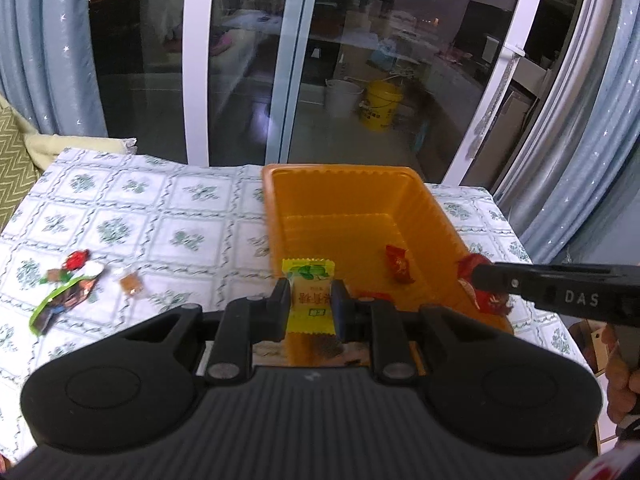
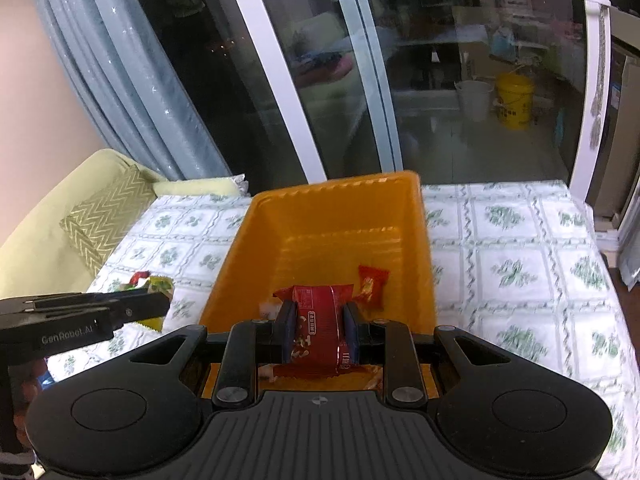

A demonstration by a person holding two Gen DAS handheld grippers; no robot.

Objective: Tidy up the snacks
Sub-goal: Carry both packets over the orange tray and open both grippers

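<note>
Left wrist view: left tongs (image 1: 310, 306) clenched on a yellow snack packet (image 1: 308, 295) with a green leaf print, held upright between the pads, over the near left corner of the orange plastic bin (image 1: 348, 204). Ahead and right of the tongs, inside the bin, a small red candy (image 1: 398, 264) lying on the floor of it. Far right, right tongs (image 1: 478, 280) reaching in from the side at the bin's right rim, gripping a red snack packet (image 1: 486, 294). Off to the left of the left tongs, on the table (image 1: 160, 216) with its green floral cloth, a loose cluster: a red wrapped sweet (image 1: 77, 260), a green-edged dark packet (image 1: 60, 306), and a small amber candy (image 1: 131, 283) nearest the tongs. Beyond the table, glass sliding doors (image 1: 248, 60) and blue starred curtains (image 1: 44, 48).

Right wrist view: right tongs (image 2: 318, 326) closed on the red snack packet (image 2: 316, 320), pinched across its middle, held above the near end of the orange plastic bin (image 2: 332, 200). Just ahead and right of the tongs, the small red candy (image 2: 372, 282) on the bin floor. Low at left, left tongs (image 2: 160, 304) entering sideways beside the bin's left wall, with the yellow packet (image 2: 160, 286) only partly showing behind them. Table (image 2: 520, 240) spreading wide to the right.
</note>
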